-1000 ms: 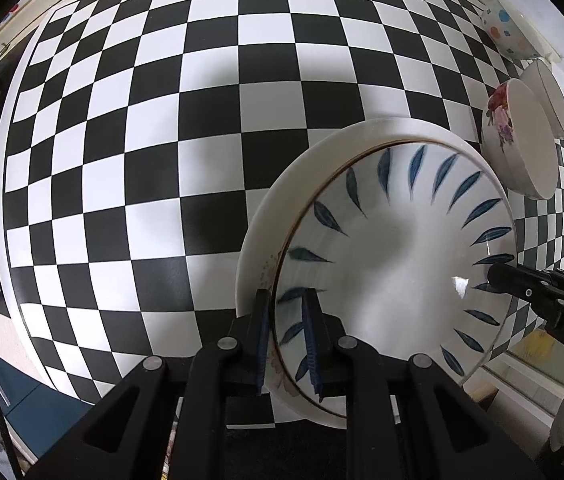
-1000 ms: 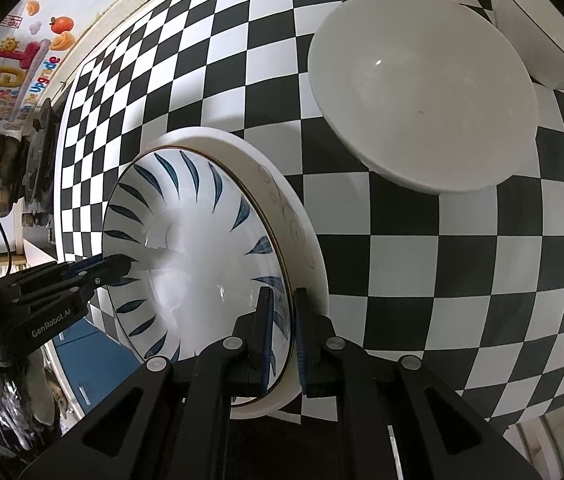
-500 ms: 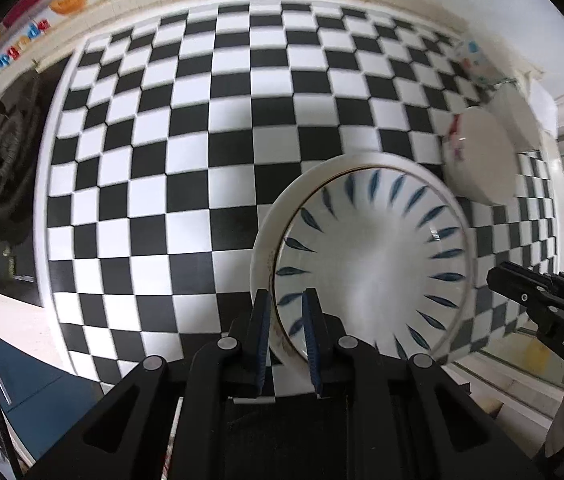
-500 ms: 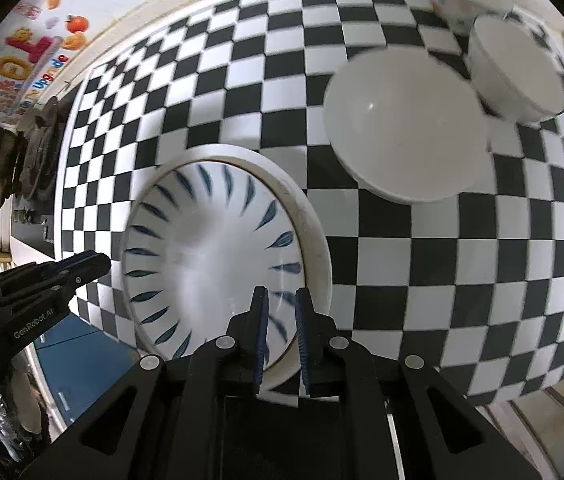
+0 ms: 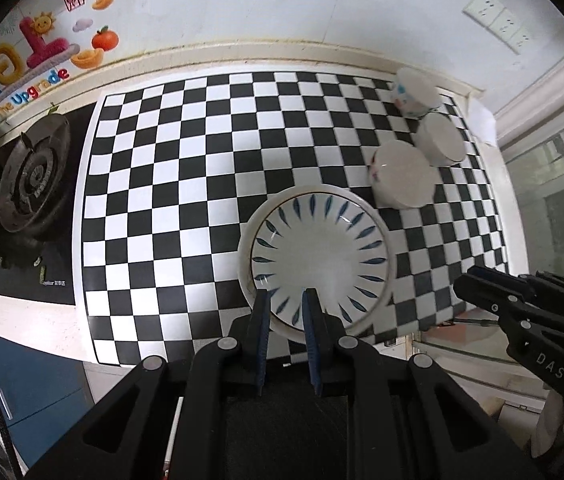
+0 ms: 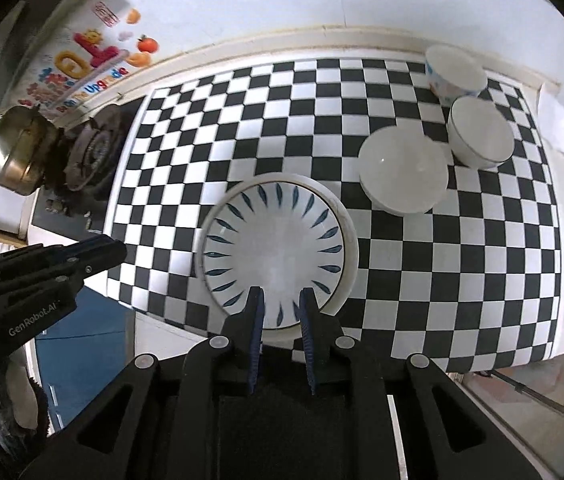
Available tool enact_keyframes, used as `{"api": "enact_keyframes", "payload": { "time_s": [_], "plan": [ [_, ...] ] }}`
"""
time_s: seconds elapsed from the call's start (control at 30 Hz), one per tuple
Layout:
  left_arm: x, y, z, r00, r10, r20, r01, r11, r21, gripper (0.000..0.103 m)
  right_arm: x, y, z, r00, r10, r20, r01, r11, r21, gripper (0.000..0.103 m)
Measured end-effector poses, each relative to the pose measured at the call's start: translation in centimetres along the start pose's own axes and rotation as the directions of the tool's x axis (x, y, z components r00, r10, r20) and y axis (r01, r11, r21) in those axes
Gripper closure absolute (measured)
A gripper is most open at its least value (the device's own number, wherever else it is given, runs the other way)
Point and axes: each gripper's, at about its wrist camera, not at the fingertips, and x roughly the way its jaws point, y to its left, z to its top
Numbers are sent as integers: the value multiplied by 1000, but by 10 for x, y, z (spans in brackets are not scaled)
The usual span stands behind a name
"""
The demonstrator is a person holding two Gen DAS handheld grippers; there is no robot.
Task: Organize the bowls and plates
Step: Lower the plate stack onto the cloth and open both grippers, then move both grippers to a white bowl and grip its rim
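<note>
A white plate with blue leaf marks point(image 5: 318, 256) lies on a larger white plate point(image 5: 244, 248) on the checkered counter near its front edge; the stack also shows in the right wrist view point(image 6: 274, 248). My left gripper point(image 5: 287, 300) is open and empty, raised above the stack's near rim. My right gripper point(image 6: 281, 298) is open and empty, also above the near rim. Three bowls stand at the back right: a plain white one point(image 6: 404, 170), a blue-rimmed one point(image 6: 480, 138), and a dotted one point(image 6: 456, 70).
A gas burner point(image 5: 32, 184) sits left of the checkered counter point(image 5: 170, 200), with a metal kettle point(image 6: 14, 152) beside it. A wall with stickers runs along the back. The counter's front edge drops to blue cabinets point(image 5: 30, 380). A glass door stands at the right.
Both grippers let go of the leaf plate's rim, opened, and pulled back and up. The plate now rests on the larger plate and more of the counter is in view.
</note>
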Motion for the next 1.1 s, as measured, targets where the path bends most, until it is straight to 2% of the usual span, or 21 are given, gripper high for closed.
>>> {"api": "enact_keyframes", "payload": {
  "time_s": [0.3, 0.53, 0.6, 0.67, 0.73, 0.83, 1.0, 1.1],
  "plan": [
    [-43, -3, -15, 998, -13, 58, 12, 1000, 18, 88, -56, 20, -14, 997, -15, 78, 16, 1000, -16, 83],
    [-56, -4, -25, 997, -18, 79, 15, 999, 45, 88, -69, 31, -26, 996, -9, 91, 11, 1000, -23, 83],
    [-54, -3, -28, 996, -46, 74, 43, 998, 38, 79, -68, 34, -28, 996, -5, 89, 7, 1000, -25, 83],
    [-52, -1, -30, 996, -62, 69, 59, 998, 35, 77, -67, 36, -29, 996, -2, 84, 5, 1000, -26, 72],
    [-50, 1, -30, 996, -70, 64, 68, 997, 30, 76, -67, 38, -31, 996, 12, 86, -10, 1000, -22, 46],
    [-49, 5, -31, 995, -77, 61, 76, 997, 21, 72, -66, 40, -33, 996, 18, 89, -17, 1000, -15, 34],
    [-45, 7, -32, 994, -90, 63, 89, 996, 15, 70, -69, 37, -36, 995, 17, 97, -20, 1000, 22, 25],
    [-41, 5, -26, 993, -95, 66, 95, 995, 3, 70, -72, 28, -37, 993, 12, 114, -18, 998, 53, 24]
  ]
}}
